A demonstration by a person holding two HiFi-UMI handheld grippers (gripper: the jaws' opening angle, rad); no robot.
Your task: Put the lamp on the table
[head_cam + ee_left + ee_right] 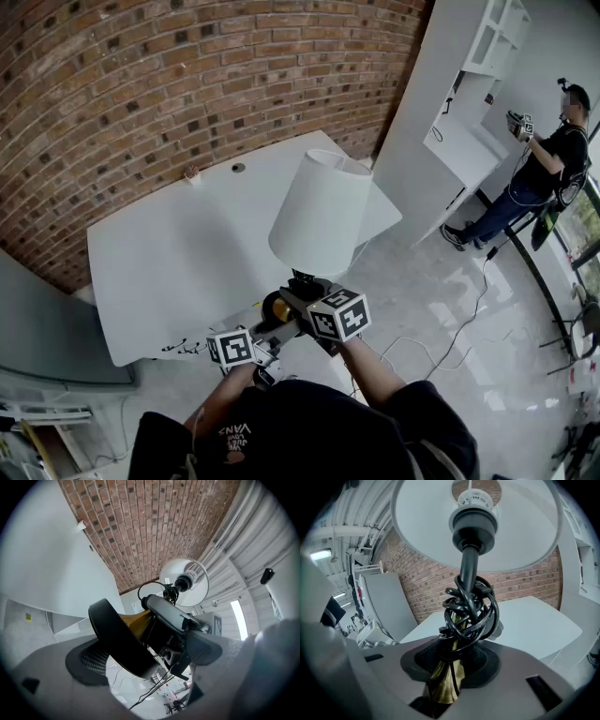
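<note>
A lamp with a white shade (pixel 323 211), a brass stem (pixel 445 681) and a round black base (pixel 119 637) hangs in the air over the near edge of the white table (pixel 178 253). My right gripper (pixel 450 667) is shut on the brass stem, just below a black cord (pixel 468 616) coiled round it. My left gripper (pixel 140 667) stands very wide, with the black base between its jaws and pressed against the left pad. In the head view the left gripper (pixel 267 328) is under the base and the right gripper (pixel 305 300) is beside it. The shade (pixel 478 522) is upright, slightly tilted.
A brick wall (pixel 141 84) runs behind the table. A small object (pixel 191 174) and a cable hole (pixel 238 168) are at the table's far edge. A white shelf unit (pixel 450 122) and a person (pixel 534 178) are at the right, with cables (pixel 469 319) on the floor.
</note>
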